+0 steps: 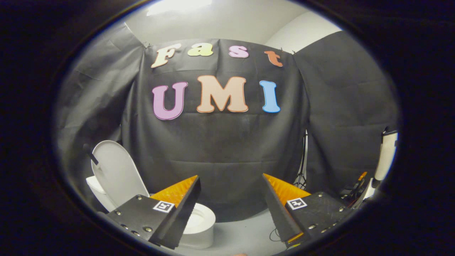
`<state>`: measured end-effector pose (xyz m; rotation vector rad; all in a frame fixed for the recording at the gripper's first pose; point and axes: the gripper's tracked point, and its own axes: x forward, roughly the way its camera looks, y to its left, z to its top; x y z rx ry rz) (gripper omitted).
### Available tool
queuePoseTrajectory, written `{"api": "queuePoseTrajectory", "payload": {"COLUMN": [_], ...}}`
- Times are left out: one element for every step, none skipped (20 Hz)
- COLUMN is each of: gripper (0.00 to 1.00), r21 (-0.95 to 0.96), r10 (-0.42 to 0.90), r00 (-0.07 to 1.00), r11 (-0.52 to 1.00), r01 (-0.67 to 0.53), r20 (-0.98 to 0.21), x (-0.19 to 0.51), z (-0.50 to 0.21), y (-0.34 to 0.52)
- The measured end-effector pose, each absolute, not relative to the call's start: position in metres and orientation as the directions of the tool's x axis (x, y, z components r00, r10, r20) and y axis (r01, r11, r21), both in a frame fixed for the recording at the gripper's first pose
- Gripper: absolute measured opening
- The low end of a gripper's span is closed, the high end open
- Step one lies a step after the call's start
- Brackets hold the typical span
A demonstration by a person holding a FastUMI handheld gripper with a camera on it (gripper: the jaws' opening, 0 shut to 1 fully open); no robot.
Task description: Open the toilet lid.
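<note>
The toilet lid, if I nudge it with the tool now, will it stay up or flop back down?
The toilet lid looks like stiff, smooth plastic, so it likely won't bend but may feel slippery. It stands raised and tilted back over the toilet bowl, so it probably stays up. The tool is open, holding nothing.

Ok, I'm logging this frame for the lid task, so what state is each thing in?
toilet lid: raised, standing upright at the back of the toilet.
toilet seat: down on the bowl, partly hidden by a finger.
hand-held gripper: open, fingers spread apart, holding nothing, touching nothing.
</note>
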<state>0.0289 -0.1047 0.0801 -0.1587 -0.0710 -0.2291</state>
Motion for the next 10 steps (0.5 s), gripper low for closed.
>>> {"api": "queuePoseTrajectory", "payload": {"gripper": [0.99,0.99,0.99,0.99,0.99,0.99,0.99,0.99,0.99,0.99], "r21": [-0.143,-0.140,-0.138,-0.134,-0.126,-0.113,-0.100,-0.090,-0.078,-0.063], "r10": [-0.227,-0.236,-0.245,-0.251,-0.258,-0.264,-0.264,-0.266,-0.266,-0.261], "r00": [0.971,0.970,0.969,0.968,0.966,0.964,0.964,0.964,0.964,0.965], "r11": [0.961,0.960,0.959,0.958,0.958,0.958,0.960,0.960,0.961,0.964], "r01": [0.236,0.243,0.249,0.252,0.257,0.262,0.262,0.263,0.264,0.260], "r20": [0.079,0.064,0.044,0.024,0.007,-0.004,-0.014,-0.017,-0.018,-0.018], "x": [0.028,0.026,0.023,0.021,0.020,0.019,0.020,0.019,0.019,0.019], "z": [0.073,0.065,0.054,0.044,0.038,0.033,0.027,0.023,0.019,0.017], "y": [-0.111,-0.115,-0.121,-0.124,-0.129,-0.133,-0.134,-0.135,-0.137,-0.136]}}
